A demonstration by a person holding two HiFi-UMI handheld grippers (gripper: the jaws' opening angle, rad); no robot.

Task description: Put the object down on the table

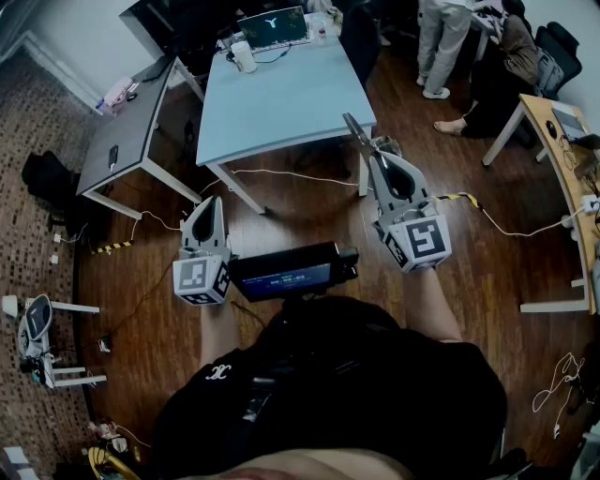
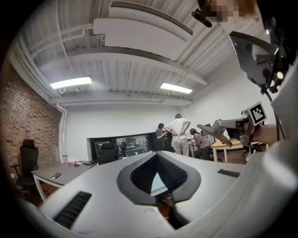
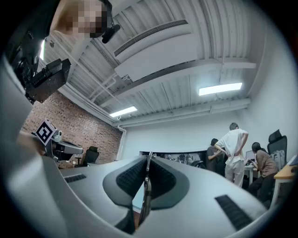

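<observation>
A thin grey metal utensil [image 1: 355, 130] sticks forward out of my right gripper [image 1: 374, 157], which is shut on it and held in the air above the wooden floor, just short of the light blue table [image 1: 281, 94]. In the right gripper view the utensil [image 3: 146, 182] shows edge-on, pinched between the dark ribbed pads [image 3: 164, 177] of the right gripper [image 3: 147, 160]. My left gripper [image 1: 214, 202] hangs lower and to the left over the floor, shut with nothing in it. In the left gripper view its tips [image 2: 157, 155] meet.
On the blue table's far end stand a laptop [image 1: 272, 26] and a white cup [image 1: 244, 58]. A grey desk [image 1: 131, 122] is at the left and a wooden desk [image 1: 562, 155] at the right. People [image 1: 441, 42] are at the back right. Cables [image 1: 281, 174] cross the floor.
</observation>
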